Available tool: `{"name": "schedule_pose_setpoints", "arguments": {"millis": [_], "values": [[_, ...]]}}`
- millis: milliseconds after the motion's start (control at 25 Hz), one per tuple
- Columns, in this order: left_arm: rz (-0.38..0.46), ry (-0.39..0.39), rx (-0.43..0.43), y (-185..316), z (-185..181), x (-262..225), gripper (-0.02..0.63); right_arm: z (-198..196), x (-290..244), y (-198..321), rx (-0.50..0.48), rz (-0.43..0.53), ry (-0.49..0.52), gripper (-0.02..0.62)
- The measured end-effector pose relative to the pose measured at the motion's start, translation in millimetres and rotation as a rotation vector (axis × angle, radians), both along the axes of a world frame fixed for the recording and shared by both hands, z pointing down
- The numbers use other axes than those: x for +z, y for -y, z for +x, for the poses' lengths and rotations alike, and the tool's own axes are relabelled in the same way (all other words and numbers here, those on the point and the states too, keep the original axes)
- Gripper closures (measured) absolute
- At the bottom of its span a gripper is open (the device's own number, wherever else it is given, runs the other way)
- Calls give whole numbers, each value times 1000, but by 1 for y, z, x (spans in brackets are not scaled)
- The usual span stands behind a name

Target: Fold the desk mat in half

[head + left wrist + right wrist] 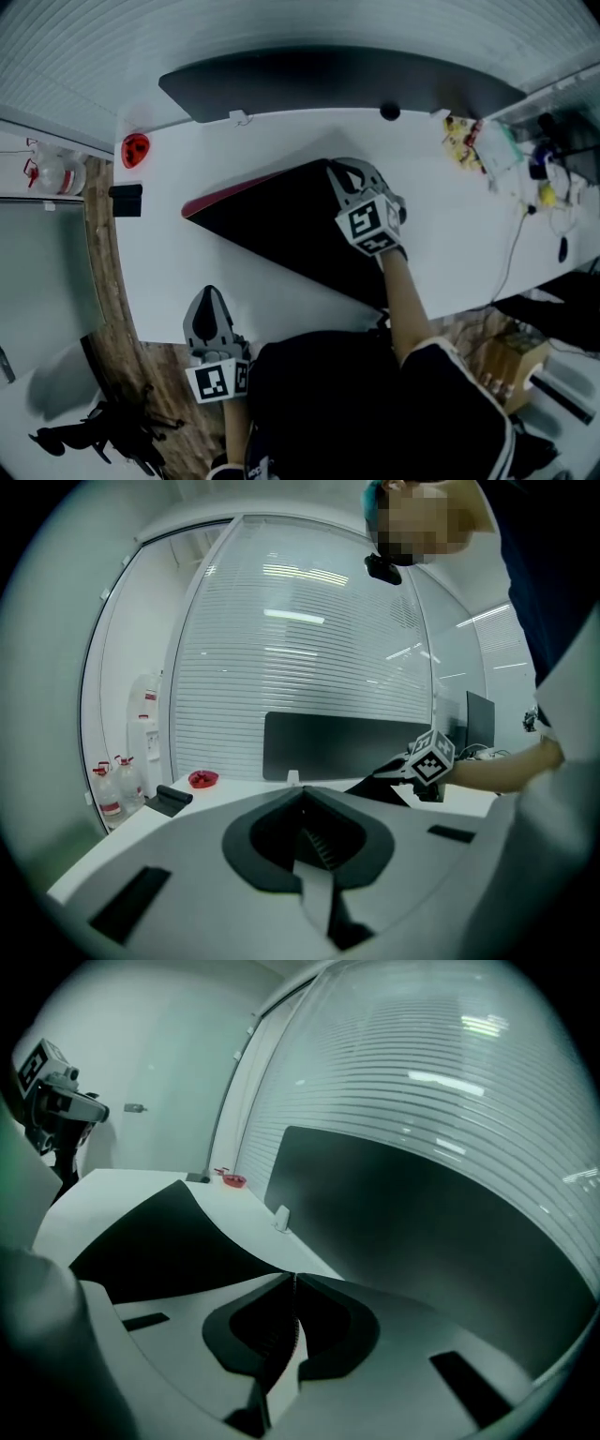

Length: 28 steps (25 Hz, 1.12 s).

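**Desk mat** (281, 225): black, on the white tabletop (187, 272) at mid-width. A red underside strip (225, 192) shows along its far-left side. Its near-right part is hidden behind the person's forearm (405, 305).

**Right gripper** (293, 1277): jaws pressed together at the mat's far-right corner. The pinched edge is thin and hard to make out.

**Left gripper** (302, 791): jaws closed, nothing between them. It sits over the near edge, clear of the mat.

**Red dish** (136, 148): far-left corner, detail too small to read.

**Dark panel** (328, 80): along the far edge.
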<state>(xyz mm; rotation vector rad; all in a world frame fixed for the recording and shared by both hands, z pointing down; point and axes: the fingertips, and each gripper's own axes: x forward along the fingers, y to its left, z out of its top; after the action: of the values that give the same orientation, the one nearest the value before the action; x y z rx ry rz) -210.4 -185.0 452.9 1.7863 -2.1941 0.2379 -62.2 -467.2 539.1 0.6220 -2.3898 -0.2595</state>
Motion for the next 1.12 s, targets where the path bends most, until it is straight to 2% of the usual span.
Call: {"name": "schedule_pose_setpoints", "arguments": {"millis": [200,560,680,800,920,1120], "values": [[-26,-14,17,13,3,8,603,16,26,22,78,-40,-15,580],[-51,-29,32,21,4,20,603,24,84,33,123,-98,-86,579],[-53,-26,34,20,4,21,603,26,92,37,141,-93,-81,578],[-54,-23,32,18,1,20,603,30,88,42,188,-79,-66,532],[-19,-28,22,18,-1,14,603,34,81,45,213,-85,-78,472],[-24,-25,38,14,2,10,603,41,75,37,218,-101,-92,451]]}}
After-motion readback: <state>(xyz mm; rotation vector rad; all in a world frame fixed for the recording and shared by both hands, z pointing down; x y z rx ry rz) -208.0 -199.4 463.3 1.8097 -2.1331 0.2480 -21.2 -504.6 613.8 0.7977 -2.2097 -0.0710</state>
